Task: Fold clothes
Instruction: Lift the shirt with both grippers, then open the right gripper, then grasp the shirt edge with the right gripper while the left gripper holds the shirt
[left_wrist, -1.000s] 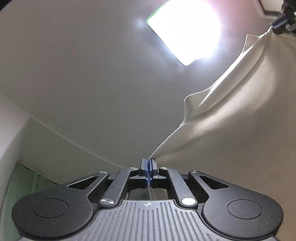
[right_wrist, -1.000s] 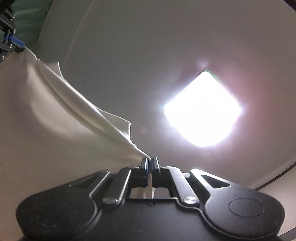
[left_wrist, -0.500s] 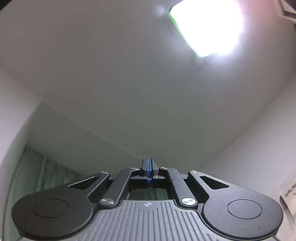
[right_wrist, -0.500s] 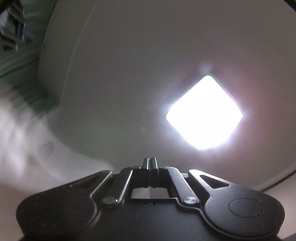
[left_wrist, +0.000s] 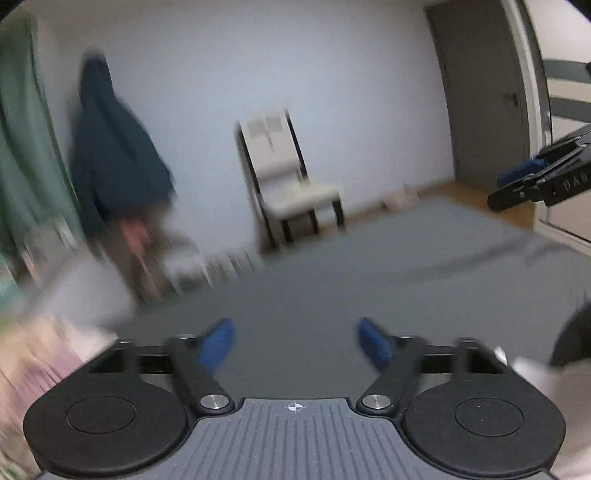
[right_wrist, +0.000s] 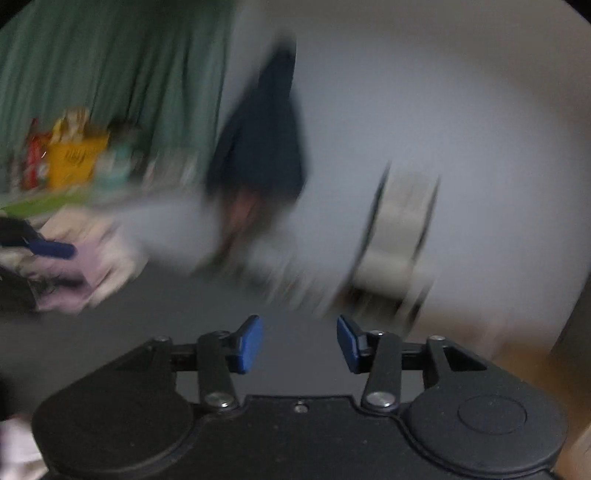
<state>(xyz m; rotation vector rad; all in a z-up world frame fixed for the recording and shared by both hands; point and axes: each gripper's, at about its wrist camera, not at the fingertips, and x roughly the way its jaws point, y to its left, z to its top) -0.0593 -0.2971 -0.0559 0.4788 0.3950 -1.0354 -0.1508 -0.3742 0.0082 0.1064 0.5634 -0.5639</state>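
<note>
Both views are motion-blurred. My left gripper (left_wrist: 297, 345) is open and empty above a dark grey surface (left_wrist: 332, 288). My right gripper (right_wrist: 299, 343) is open and empty over the same grey surface (right_wrist: 166, 314). A pile of pale pink and cream clothes (left_wrist: 33, 354) lies at the left edge; it also shows in the right wrist view (right_wrist: 81, 266). The right gripper shows at the far right of the left wrist view (left_wrist: 543, 181); the left gripper's blue fingertip (right_wrist: 51, 249) shows at the left of the right wrist view. The cream garment held earlier is not clearly in view.
A white chair (left_wrist: 291, 177) stands by the far wall, with a dark blue coat (left_wrist: 114, 147) hanging to its left. Green curtains (right_wrist: 110, 74) and colourful packages (right_wrist: 70, 158) are at the left. A door (left_wrist: 480, 92) is at the right.
Both grippers have opened and let go of the cream garment. Both have swung down from facing the ceiling to facing the room and the grey surface.
</note>
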